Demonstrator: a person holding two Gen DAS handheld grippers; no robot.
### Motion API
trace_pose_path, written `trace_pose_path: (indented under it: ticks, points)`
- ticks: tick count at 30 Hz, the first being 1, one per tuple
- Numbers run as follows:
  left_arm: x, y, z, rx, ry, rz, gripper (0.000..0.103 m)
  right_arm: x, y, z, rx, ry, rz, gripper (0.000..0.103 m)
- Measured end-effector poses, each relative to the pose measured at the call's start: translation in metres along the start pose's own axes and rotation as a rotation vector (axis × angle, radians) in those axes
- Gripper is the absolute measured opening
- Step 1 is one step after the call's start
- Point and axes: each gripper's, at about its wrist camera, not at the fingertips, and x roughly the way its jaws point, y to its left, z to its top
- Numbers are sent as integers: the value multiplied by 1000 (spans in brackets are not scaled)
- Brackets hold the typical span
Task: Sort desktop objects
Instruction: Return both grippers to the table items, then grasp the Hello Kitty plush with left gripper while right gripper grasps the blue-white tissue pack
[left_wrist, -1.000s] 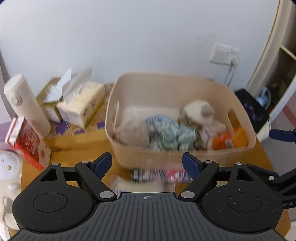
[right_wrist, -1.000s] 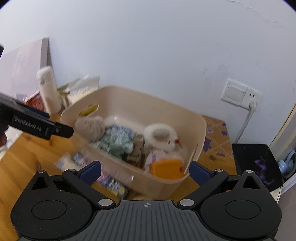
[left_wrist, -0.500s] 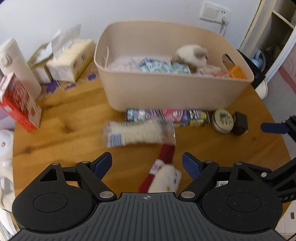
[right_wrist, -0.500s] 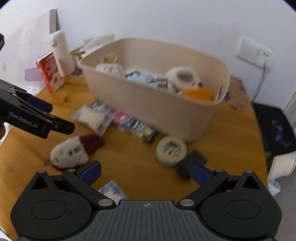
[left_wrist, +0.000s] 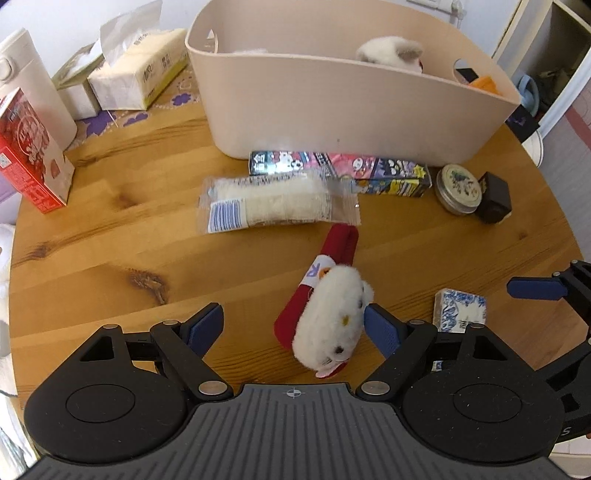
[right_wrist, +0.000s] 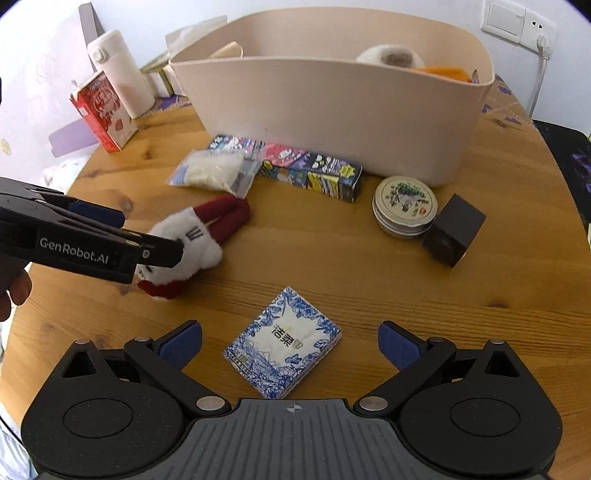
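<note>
Looking down the left gripper (left_wrist: 293, 325): fingers standing wide apart, straddling the white-and-red plush toy (left_wrist: 328, 314) lying on the wooden table (left_wrist: 110, 229), right pad (left_wrist: 382, 328) almost touching its fur, left pad well clear. Shifting a little rightward and lowering before closing, so both pads meet the white body rather than the thin red legs, probably giving the surest hold. Beyond, lying in front of the beige storage bin (left_wrist: 332, 107): a clear-wrapped snack packet (left_wrist: 273, 203), a printed carton (left_wrist: 343, 171), a round tin (left_wrist: 458, 188) and a dark cube (left_wrist: 495, 197). Looking down the right gripper (right_wrist: 290, 345): fingers spread wide and empty, hovering over the blue-patterned tissue pack (right_wrist: 282, 341), not yet touching it; keeping clear of the other tool at the toy (right_wrist: 184, 240).
</note>
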Motion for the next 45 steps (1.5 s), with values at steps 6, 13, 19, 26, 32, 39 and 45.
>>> trace_pose_path:
  ticks: [6,13,19,26,32,39,45]
  points:
    - [10,-9,4,-2,11,-1,85,12,-1,2,3,43,-7,103]
    - [11,-20,2,-24,-24,-2,82,18,-6,-1,-26,44,-12,93]
    - [15,-21,4,-37,-30,-1,69,15,-8,0,-63,21,-39,89]
    - [23,-25,4,-10,-18,6,63,22,-2,6,-81,37,-43,86]
    - [22,-27,6,-8,-16,-8,55,24,1,9,-138,19,-76,46]
    - [20,-25,6,-25,-17,-15,50,19,-14,12,-129,0,-69,19]
    - [15,-25,3,-34,-34,7,47,13,-14,12,-184,-44,-55,18]
